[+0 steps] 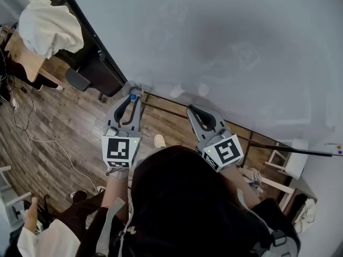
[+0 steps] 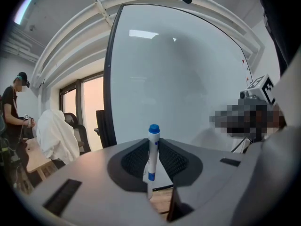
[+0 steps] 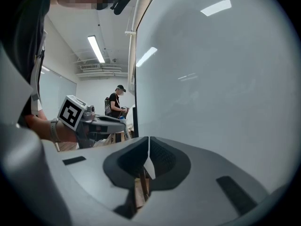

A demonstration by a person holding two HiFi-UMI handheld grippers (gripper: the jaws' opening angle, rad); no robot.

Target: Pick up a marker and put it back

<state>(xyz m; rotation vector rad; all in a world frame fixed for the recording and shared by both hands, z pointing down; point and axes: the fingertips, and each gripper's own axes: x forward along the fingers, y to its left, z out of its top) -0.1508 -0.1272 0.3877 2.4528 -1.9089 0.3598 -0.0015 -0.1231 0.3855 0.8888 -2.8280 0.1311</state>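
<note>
We have the marker (image 2: 152,150) clenched in the left tongs (image 1: 132,93). It stands upright between the ribbed pads with its blue cap above them, close to the whiteboard (image 1: 230,42). The right tongs (image 3: 148,148) are pressed together on nothing and are held just to the right of the left pair, also facing the board.

As we see it, the main risk is the grip. The pads clamp only a narrow stretch of a smooth, round barrel, and much of the marker stands free above them. A knock of the cap against the board, or a quick turn of the wrist, could pivot the marker or let it slide out towards the wooden floor (image 1: 48,138). The second risk is aim, since no view shows us a ledge or tray to return it to, and releasing over a narrow lip we cannot see could drop it. The two pairs of tongs are also near each other and could bump.

Several things are hard to make out:
- The marker's lower end is hidden behind the tongs.
- From the head view only its blue cap shows.
- We cannot tell whether the cap touches the board.
- Small coloured specks at the far right edge of the head view are too tiny to identify.
</note>
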